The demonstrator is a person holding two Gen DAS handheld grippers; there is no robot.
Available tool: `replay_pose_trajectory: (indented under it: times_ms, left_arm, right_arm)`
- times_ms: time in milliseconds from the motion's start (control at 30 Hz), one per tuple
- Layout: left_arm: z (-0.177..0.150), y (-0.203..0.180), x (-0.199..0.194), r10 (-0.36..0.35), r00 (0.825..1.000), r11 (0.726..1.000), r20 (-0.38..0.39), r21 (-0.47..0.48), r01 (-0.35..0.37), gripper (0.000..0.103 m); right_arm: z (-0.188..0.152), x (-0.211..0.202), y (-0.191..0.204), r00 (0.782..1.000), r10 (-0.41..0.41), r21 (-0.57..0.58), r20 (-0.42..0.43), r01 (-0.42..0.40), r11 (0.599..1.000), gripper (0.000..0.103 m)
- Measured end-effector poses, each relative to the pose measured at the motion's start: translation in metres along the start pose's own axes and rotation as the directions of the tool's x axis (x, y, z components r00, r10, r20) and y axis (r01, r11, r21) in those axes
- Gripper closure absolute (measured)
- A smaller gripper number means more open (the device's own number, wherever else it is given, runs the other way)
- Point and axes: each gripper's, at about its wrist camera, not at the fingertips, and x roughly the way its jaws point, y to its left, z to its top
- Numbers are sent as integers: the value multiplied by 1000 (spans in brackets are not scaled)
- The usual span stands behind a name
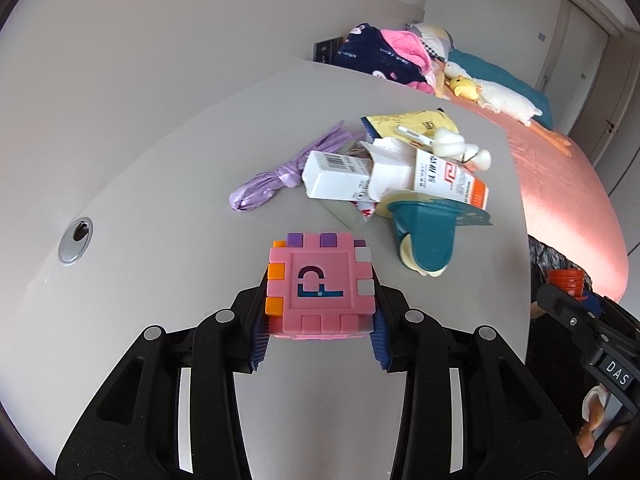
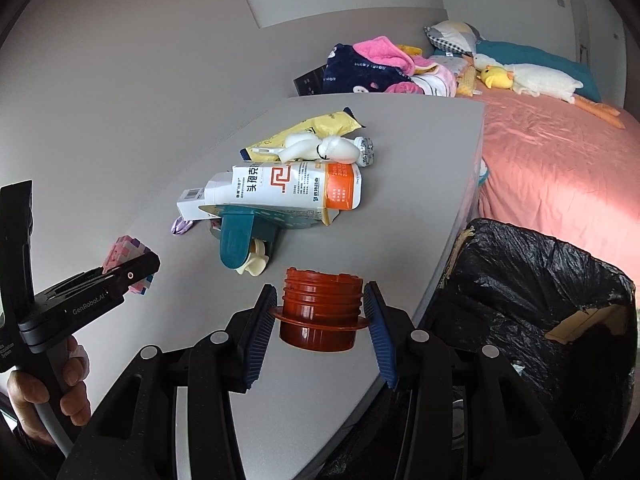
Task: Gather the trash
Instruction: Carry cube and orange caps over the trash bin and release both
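Left tool (image 1: 320,312) has its blue ribbed pads clamped on both sides of a pink puzzle cube (image 1: 321,288), a block with purple, orange and grey studs and a lock-like mark on its upper face. The cube sits between the jaws, clear of the grey tabletop (image 1: 160,200).

Right tool (image 2: 322,312) is gripping too: its pads pinch an orange-red threaded plastic cap (image 2: 322,308), open end up, flange resting between the pads. Off to that tool's right, beyond the tabletop edge, stands the trash bin (image 2: 532,300), lined with a black bag and open at the top.

Ahead of both tools, the rest of the litter lies heaped on the tabletop. Straight ahead of the left tool is a white carton with a barcode (image 1: 340,176). A knotted lilac plastic bag (image 1: 272,176) lies to its left. A white-and-orange medicine box (image 1: 452,180) lies to its right, resting on a teal blister pack (image 1: 428,236). Farther on, a yellow wrapper (image 1: 416,124) lies under a small white figure (image 1: 460,148).

From the right wrist view, a hand (image 2: 48,392) grips the handle of the left tool, off to the left. A bed with a pink sheet (image 2: 560,160) lies beyond the tabletop.
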Motion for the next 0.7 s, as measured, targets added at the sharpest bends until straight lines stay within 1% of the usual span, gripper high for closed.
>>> replay_pose_trajectory:
  times_ms: [300,500,700]
  left_arm:
    - [-9,-42,-15,-47,999,998,6,37,47,63]
    - [-10,-68,-16,-84,996,994,1,66,84,63]
    - [-12,-101,-16,-117,993,986,-9,119,117,63]
  right_arm:
    - [-6,-33,-23,999,-23,26,40,22,999,56]
    - [-9,-51,-40,997,-44,48,61,41,998,56]
    - [-12,-67,-61,994,-74,86,84,67,994,56]
